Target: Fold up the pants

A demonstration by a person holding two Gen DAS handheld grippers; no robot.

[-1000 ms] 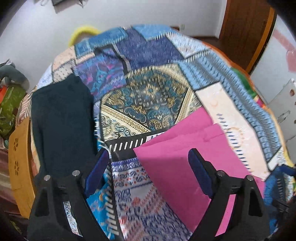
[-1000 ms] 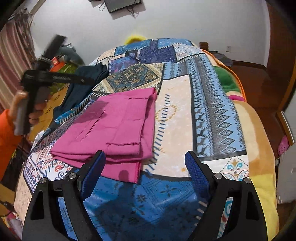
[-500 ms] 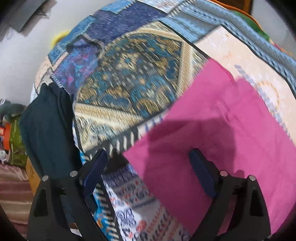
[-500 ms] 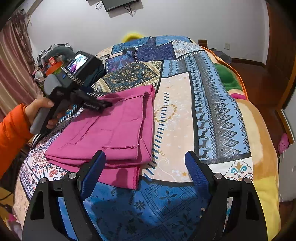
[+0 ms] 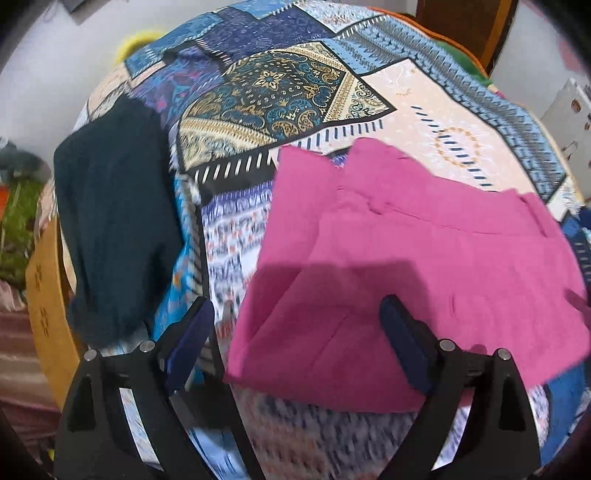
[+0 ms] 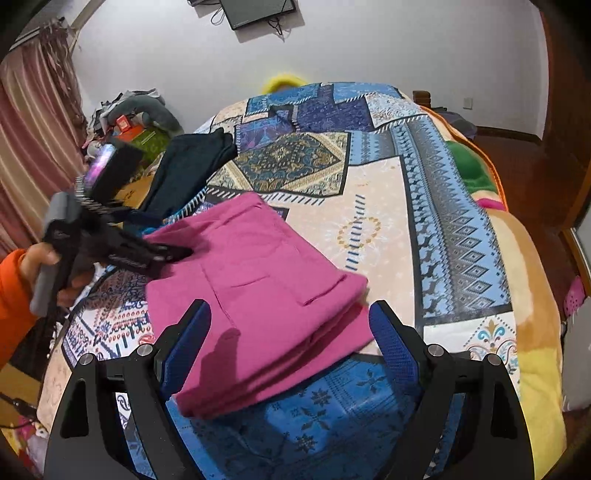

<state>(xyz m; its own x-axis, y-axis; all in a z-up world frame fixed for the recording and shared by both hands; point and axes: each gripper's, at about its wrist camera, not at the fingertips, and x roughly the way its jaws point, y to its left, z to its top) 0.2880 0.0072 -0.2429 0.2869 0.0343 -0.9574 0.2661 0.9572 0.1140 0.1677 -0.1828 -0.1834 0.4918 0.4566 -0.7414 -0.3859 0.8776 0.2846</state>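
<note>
The pink pants lie folded in a flat stack on the patterned bedspread; they also show in the right wrist view. My left gripper is open and empty, hovering over the pants' near left corner. In the right wrist view it reaches over the pants' left edge, held by a hand in an orange sleeve. My right gripper is open and empty above the pants' near edge.
Folded dark teal pants lie at the bed's left edge, also in the right wrist view. A wooden bed frame runs along the left. Clutter and curtains stand left; a wooden door is at back right.
The pants have shifted and turned on the bed toward my right gripper. My left gripper pulled back from over the pants to their left corner. Both stayed open.
</note>
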